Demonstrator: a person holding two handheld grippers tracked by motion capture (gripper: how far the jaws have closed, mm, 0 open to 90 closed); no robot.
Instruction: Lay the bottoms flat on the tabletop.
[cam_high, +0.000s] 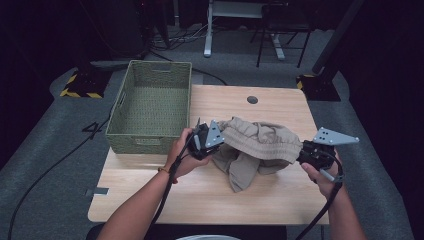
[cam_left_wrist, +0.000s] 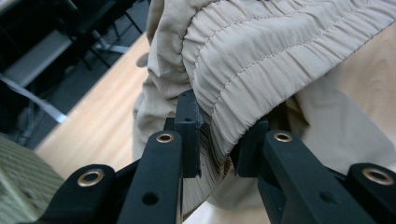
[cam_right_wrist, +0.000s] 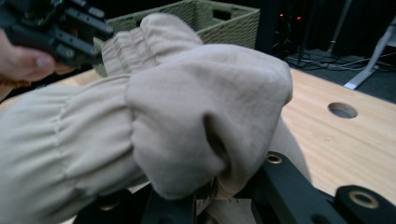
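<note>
Beige cloth: garment (cam_high: 257, 145) with a gathered elastic band, hanging stretched between the two grippers, its lower folds drooping onto the tabletop (cam_high: 150, 195).
Left gripper (cam_high: 209, 137): gripping the left end of the band; in the left gripper view, fingers (cam_left_wrist: 189, 135) nearly together, pinching the ribbed band (cam_left_wrist: 243, 70) between them.
Right gripper (cam_high: 306, 152): clamping the right end of the garment; in the right gripper view, fingers closed down and buried under bunched fabric (cam_right_wrist: 205, 121).
Left hand (cam_high: 182, 155): wrapping around the left gripper's body, just beside the basket.
Basket (cam_high: 150, 135): woven green, sitting at the tabletop's far left corner, near the garment but not touching it.
</note>
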